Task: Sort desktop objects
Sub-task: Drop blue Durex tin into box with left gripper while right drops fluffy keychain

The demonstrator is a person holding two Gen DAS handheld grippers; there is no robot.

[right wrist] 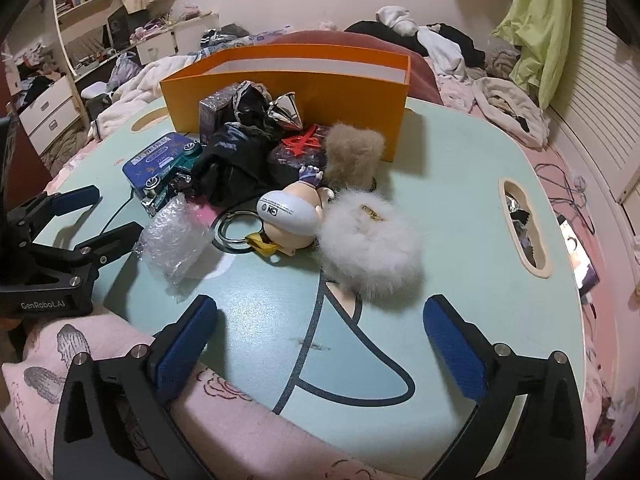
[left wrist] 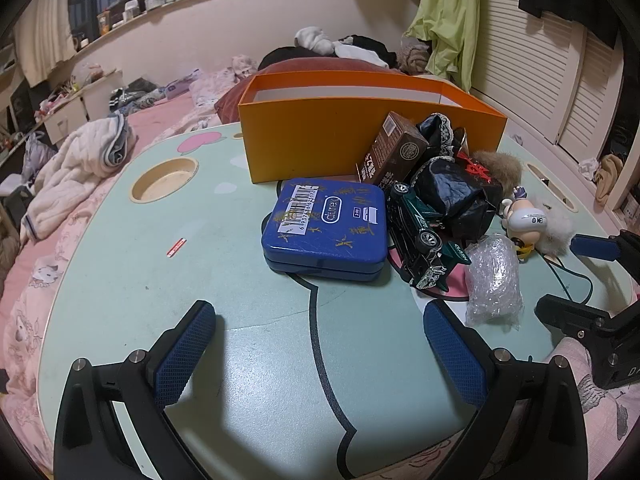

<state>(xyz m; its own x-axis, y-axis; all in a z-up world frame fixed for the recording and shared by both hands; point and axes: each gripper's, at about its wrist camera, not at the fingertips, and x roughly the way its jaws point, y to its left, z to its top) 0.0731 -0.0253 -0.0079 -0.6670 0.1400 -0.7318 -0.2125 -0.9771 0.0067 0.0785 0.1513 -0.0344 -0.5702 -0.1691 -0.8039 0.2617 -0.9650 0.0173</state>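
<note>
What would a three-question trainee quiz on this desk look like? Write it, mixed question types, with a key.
1. True or false: the left hand-held gripper holds the blue tin.
2. Which item lies nearest the right hand-held gripper?
A. the white fluffy pom-pom
B. the orange box
C. the green toy car
3. Fill in: the brown carton leans against the ____ box.

Key:
1. False; its jaws are open over the bare table.
2. A.
3. Orange.
</note>
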